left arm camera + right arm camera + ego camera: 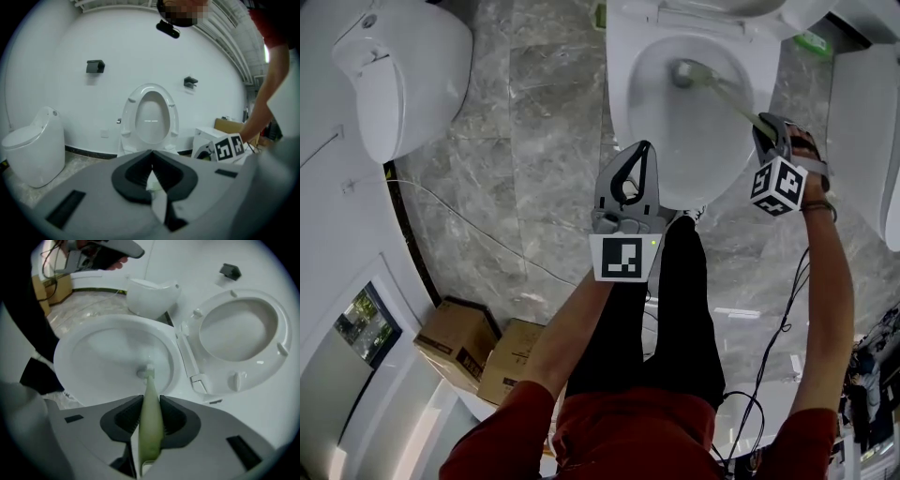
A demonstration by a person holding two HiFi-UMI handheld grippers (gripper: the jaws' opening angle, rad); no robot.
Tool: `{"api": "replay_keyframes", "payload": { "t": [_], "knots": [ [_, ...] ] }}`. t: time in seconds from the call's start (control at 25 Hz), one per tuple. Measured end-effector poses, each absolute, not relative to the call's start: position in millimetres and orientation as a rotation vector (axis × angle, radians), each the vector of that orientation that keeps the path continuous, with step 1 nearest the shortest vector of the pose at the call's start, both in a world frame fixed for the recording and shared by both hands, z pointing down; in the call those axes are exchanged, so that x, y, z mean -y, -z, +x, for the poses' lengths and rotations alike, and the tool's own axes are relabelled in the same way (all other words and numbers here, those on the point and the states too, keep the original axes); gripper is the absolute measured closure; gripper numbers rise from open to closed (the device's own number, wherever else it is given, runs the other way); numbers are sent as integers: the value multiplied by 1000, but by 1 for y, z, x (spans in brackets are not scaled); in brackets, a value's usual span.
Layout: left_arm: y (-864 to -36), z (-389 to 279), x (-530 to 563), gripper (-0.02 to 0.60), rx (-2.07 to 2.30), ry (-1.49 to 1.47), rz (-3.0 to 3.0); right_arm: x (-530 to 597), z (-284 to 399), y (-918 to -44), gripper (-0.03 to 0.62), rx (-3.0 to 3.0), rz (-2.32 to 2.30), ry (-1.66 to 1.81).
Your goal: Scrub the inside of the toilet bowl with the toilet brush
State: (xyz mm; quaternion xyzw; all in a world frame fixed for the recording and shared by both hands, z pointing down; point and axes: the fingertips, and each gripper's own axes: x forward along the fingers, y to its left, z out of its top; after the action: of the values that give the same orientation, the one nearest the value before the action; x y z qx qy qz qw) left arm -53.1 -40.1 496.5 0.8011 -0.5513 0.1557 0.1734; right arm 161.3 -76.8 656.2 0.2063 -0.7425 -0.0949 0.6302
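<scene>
The white toilet bowl (694, 122) stands open at the top of the head view, its seat (243, 333) raised. A pale green toilet brush (150, 420) reaches down into the bowl (112, 357), and its head (682, 72) rests near the drain at the bottom (146, 372). My right gripper (769, 127) hangs over the bowl's right rim, shut on the brush handle (151, 401). My left gripper (644, 150) hovers by the bowl's near left rim, shut with nothing in it (151, 153). It points at the raised seat (150, 115).
A second white toilet (403, 75) stands at the left on the grey marble floor. Two cardboard boxes (478, 352) sit by the curved wall. Cables (769, 375) trail on the floor at the right. The person's black-trousered legs (675, 309) stand just before the bowl.
</scene>
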Motion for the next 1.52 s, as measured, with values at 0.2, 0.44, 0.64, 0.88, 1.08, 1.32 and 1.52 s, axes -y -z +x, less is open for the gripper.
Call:
{"api": "replay_keyframes", "payload": {
  "t": [0.2, 0.44, 0.64, 0.88, 1.08, 1.32, 1.52],
  "knots": [
    [-493, -53, 40, 581, 1553, -452, 2290, 52, 151, -662, 488, 1773, 726, -106],
    [-479, -57, 44, 581, 1597, -419, 2291, 20, 124, -642, 488, 1831, 1110, -626],
    [-442, -58, 40, 581, 1605, -403, 2290, -3, 109, -587, 489, 1857, 1312, -793],
    [-393, -67, 30, 581, 1660, -356, 2314, -22, 99, -503, 488, 1916, 1406, -789],
    [-344, -66, 15, 581, 1678, -375, 2304, -37, 110, -427, 488, 1952, 1474, -765],
    [-276, -64, 14, 581, 1685, -334, 2337, -32, 127, -342, 488, 2009, 1581, -697],
    [-217, -68, 21, 581, 1703, -262, 2374, -21, 139, -274, 488, 2055, 1684, -627]
  ]
}}
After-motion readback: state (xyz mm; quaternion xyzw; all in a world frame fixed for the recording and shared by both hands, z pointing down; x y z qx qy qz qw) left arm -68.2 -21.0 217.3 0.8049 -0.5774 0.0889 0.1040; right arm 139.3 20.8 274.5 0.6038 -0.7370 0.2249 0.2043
